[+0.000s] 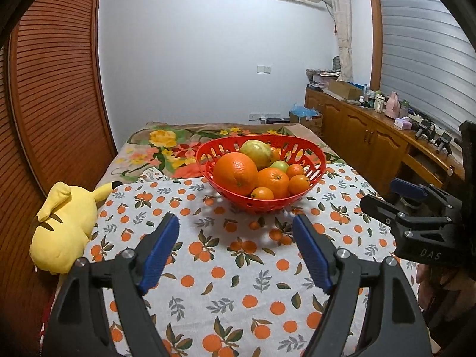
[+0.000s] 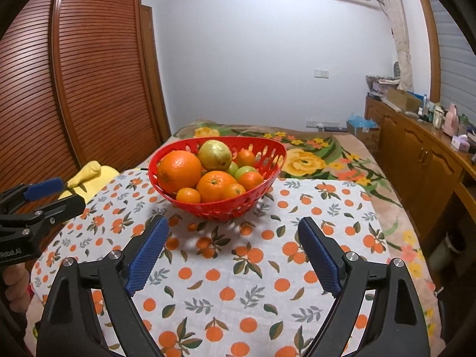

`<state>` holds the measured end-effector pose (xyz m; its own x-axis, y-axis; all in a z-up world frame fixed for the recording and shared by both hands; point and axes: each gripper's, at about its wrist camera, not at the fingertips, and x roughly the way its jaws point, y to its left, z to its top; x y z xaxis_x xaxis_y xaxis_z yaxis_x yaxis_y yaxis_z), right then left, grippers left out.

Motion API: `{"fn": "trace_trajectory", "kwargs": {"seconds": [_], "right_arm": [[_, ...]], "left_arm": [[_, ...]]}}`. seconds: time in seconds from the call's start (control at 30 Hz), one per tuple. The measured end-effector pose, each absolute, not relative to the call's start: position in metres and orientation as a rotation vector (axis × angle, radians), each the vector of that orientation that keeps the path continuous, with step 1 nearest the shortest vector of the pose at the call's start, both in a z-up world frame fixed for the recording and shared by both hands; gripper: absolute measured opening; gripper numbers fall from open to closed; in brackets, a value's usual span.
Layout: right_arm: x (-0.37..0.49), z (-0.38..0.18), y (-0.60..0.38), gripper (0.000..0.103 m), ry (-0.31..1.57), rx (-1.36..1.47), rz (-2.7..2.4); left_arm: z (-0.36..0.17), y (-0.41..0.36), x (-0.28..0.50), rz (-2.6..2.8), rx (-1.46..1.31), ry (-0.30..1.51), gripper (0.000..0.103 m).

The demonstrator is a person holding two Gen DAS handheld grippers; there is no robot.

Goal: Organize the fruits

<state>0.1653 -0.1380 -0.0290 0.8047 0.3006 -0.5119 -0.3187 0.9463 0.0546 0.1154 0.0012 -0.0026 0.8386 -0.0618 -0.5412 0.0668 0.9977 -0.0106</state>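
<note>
Nearest the lens, left gripper w/ fingers spread wide, blue ribbed pads facing in, nothing btwn them, hovering over the orange-print cloth. Right gripper same: fingers spread wide apart, empty, above the cloth. Each gripper shows at the edge of the other's view, side by side, both aimed fwd at the basket; the person's hand on the handle is partly visible in both views. The cloth lies over a floral blanket on a bed. Left of the cloth, at its edge, a yellow plush toy lies on its side. Further on, near the cloth's far edge and approx centred ahead of both grippers, sits the red basket, slotted walls, upright, well apart from the fingers. Inside: a big orange at the left front, a mid-size orange just right of it and touching, several small mandarins along the front and right, a green fruit behind them, a yellow-green pear-like fruit at the back. No fruit on the cloth itself. Beyond: wooden louvred wardrobe left, wooden cabinet w/ bottles and boxes right, blue-white wall behind.
</note>
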Motion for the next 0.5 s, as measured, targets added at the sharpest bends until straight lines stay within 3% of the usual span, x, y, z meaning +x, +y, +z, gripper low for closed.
{"fn": "trace_trajectory", "kwargs": {"seconds": [0.5], "right_arm": [[0.124,-0.002,-0.136,0.091,0.454,-0.039,0.325]], "left_arm": [[0.019,-0.002,0.078,-0.06,0.003,0.512,0.08]]}}
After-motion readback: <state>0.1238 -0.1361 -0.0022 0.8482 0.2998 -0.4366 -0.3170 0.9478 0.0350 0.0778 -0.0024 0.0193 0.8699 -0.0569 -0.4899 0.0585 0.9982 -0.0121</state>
